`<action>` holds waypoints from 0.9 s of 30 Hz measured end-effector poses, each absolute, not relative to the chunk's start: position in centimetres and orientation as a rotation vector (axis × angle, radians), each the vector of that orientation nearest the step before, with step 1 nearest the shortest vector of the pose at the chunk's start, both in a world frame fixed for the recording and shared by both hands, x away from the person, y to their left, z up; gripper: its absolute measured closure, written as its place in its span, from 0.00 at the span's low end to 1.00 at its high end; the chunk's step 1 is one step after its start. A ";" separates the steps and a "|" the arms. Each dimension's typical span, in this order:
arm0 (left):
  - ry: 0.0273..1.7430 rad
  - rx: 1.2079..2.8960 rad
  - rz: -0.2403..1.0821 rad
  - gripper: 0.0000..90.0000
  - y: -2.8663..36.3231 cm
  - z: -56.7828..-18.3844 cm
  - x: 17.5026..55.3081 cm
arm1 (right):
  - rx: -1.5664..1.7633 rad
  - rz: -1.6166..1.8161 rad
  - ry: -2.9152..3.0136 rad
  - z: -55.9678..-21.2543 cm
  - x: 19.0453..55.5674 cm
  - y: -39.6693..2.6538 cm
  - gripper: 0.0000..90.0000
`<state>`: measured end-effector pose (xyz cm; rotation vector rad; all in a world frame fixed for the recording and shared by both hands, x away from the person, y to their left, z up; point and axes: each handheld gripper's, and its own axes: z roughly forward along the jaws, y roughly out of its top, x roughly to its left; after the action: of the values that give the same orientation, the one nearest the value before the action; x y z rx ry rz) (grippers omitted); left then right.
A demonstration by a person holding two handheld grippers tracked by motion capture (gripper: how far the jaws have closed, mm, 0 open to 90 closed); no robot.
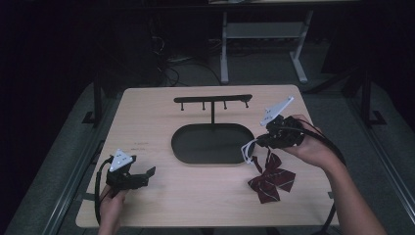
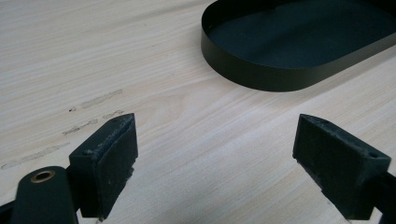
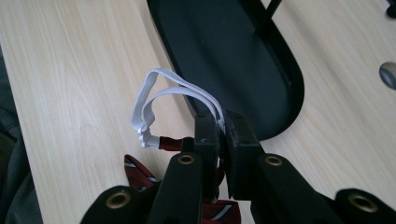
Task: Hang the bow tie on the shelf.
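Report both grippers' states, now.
Left gripper: open, holding nothing.
Right gripper: closed on the white elastic strap of the dark red striped bow tie.

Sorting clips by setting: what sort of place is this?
Probably a lab or workshop: a light wooden table, metal desk legs and loose cables on the dark floor behind.
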<state>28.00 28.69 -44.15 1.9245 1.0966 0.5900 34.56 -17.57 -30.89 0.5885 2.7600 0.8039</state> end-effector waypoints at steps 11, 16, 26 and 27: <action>1.098 1.919 0.589 0.15 28.7 -44.2 28.0 | 0.586 0.818 2.726 -29.7 35.3 -16.7 0.93; 1.100 1.916 0.588 0.15 28.9 -44.1 28.0 | 0.578 0.818 2.717 -29.0 35.7 -16.1 0.93; 1.107 1.911 0.586 0.15 29.0 -44.1 28.0 | 0.579 0.810 2.715 -28.3 36.2 -15.3 0.93; 1.107 1.911 0.585 0.15 29.0 -44.1 28.0 | 0.575 0.809 2.713 -28.2 36.3 -15.2 0.93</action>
<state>27.99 28.99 -44.11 1.9107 1.1071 0.5852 36.26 -15.17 -28.18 0.5754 2.7135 0.8090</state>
